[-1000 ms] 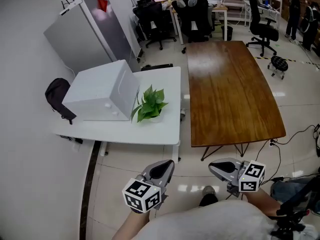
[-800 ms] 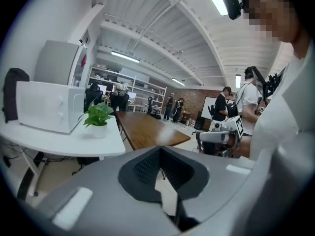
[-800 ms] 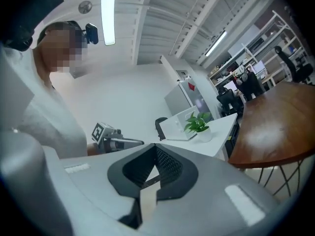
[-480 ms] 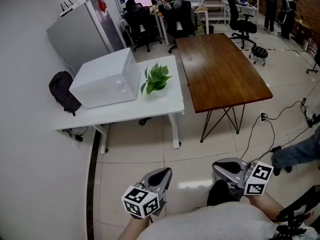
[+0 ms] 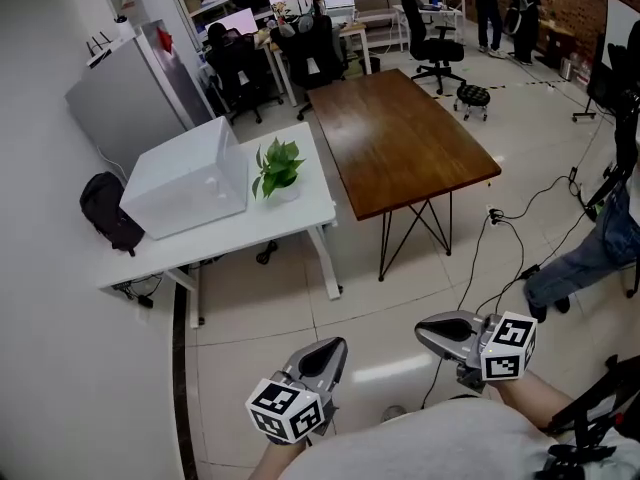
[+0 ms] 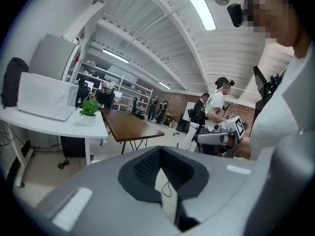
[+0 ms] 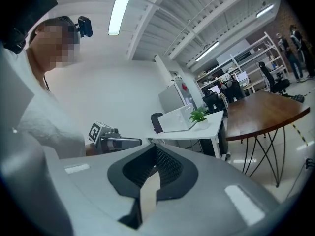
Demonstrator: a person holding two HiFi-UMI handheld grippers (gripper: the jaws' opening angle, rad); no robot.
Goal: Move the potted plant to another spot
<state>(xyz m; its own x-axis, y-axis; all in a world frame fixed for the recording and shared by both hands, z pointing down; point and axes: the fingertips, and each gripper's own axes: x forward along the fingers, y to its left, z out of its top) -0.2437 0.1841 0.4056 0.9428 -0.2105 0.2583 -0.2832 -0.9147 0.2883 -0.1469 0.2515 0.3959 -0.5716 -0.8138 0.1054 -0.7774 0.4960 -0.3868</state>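
In the head view, a person at the right is cut off by the edge; only a leg shows. The leaves of the plant hide part of its pot. The people far back are too small to tell apart.

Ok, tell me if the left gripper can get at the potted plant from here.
Probably not yet. The left gripper is held close to the person, while the potted plant stands on the white table across open floor. Nothing blocks the way; it looks too far.
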